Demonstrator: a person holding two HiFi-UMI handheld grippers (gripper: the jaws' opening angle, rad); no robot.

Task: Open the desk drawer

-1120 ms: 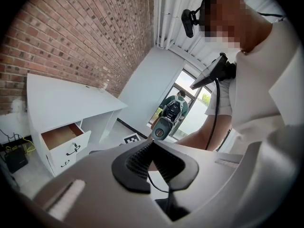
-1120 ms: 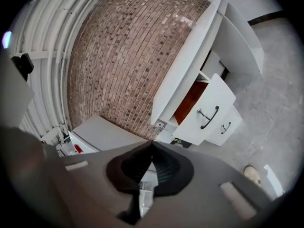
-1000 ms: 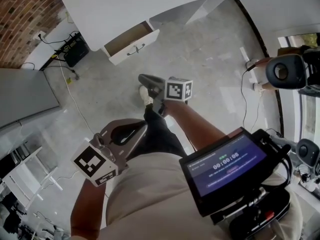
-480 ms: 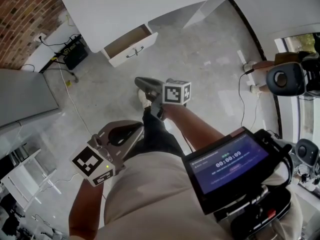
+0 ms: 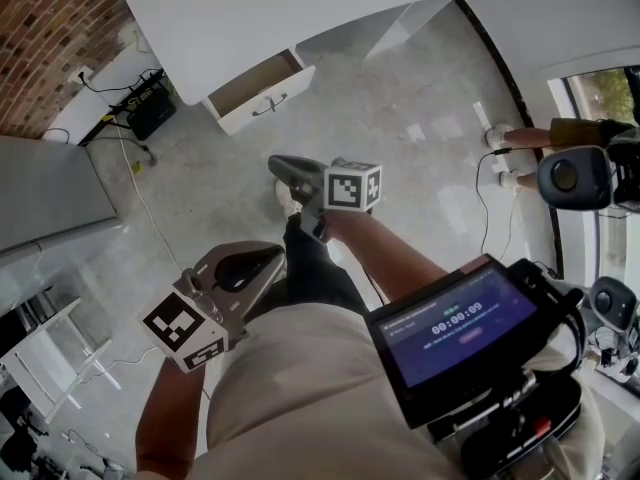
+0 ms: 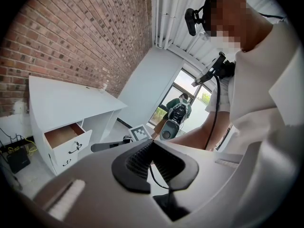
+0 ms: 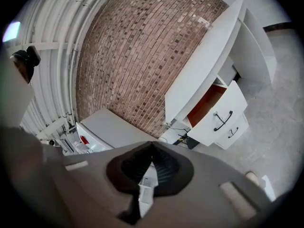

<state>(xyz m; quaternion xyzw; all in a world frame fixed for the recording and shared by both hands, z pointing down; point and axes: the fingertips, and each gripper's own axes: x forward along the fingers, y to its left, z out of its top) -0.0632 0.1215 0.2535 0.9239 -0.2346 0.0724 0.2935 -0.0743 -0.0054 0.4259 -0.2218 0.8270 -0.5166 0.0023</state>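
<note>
A white desk (image 5: 280,13) stands against the brick wall, and its top drawer (image 5: 258,86) is pulled out, showing a brown inside. A dark handle is on the drawer front, and a second drawer below it is closed. Both grippers hang far from the desk, above the person's legs. My right gripper (image 5: 280,165) points toward the desk, shut and holding nothing. My left gripper (image 5: 272,255) is lower, near the torso, also shut and holding nothing. The open drawer (image 6: 66,139) shows in the left gripper view and again in the right gripper view, drawer (image 7: 219,109).
A black box with cables (image 5: 152,103) lies on the floor left of the desk. A grey cabinet top (image 5: 45,193) is at the left and a white rack (image 5: 40,358) below it. Another person (image 5: 555,133) stands at the right. A screen (image 5: 450,328) hangs on the chest.
Both grippers have stayed shut and almost in place. The drawer is open throughout. The person at the right has shifted a little.
</note>
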